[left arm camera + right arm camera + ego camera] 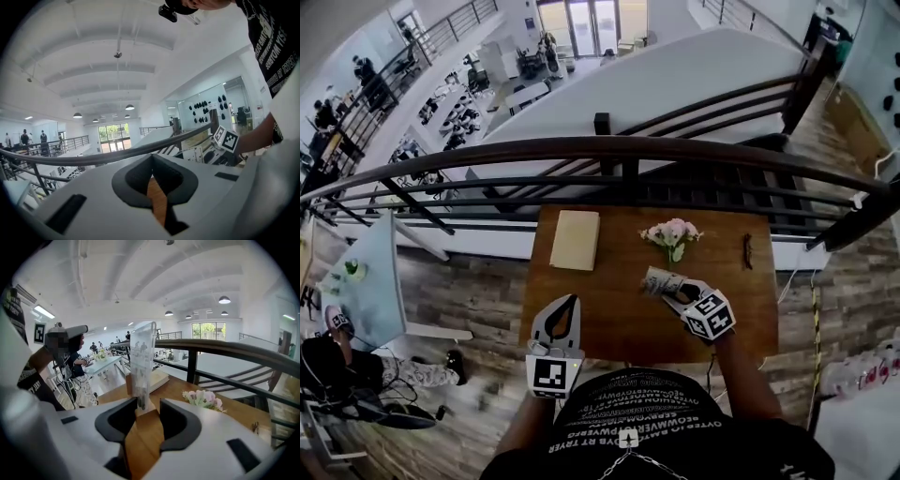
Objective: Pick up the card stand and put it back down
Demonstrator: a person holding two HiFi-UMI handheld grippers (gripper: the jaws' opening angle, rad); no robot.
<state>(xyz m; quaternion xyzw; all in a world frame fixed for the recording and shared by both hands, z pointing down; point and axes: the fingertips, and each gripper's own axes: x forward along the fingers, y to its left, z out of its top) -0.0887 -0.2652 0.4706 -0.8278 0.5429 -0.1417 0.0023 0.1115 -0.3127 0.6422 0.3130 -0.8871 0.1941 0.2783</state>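
The card stand (pixel 660 279) is a clear upright sheet with print on it, set in a small wooden base. My right gripper (pixel 672 290) is shut on that base and holds the stand off the brown table (pixel 619 323), right of its middle. In the right gripper view the clear sheet (pixel 142 357) rises straight up from between the jaws of my right gripper (pixel 143 408), with the wooden base pinched between the dark pads. My left gripper (pixel 572 301) hovers over the table's near left part, fingertips together, nothing in it. In its own view my left gripper (pixel 151 161) shows only a sliver of table.
A beige book (pixel 575 240) lies at the table's far left. A small bunch of pink flowers (pixel 673 234) sits at the far middle, and a small dark object (pixel 748 250) at the far right. A dark railing (pixel 609 148) runs just behind the table.
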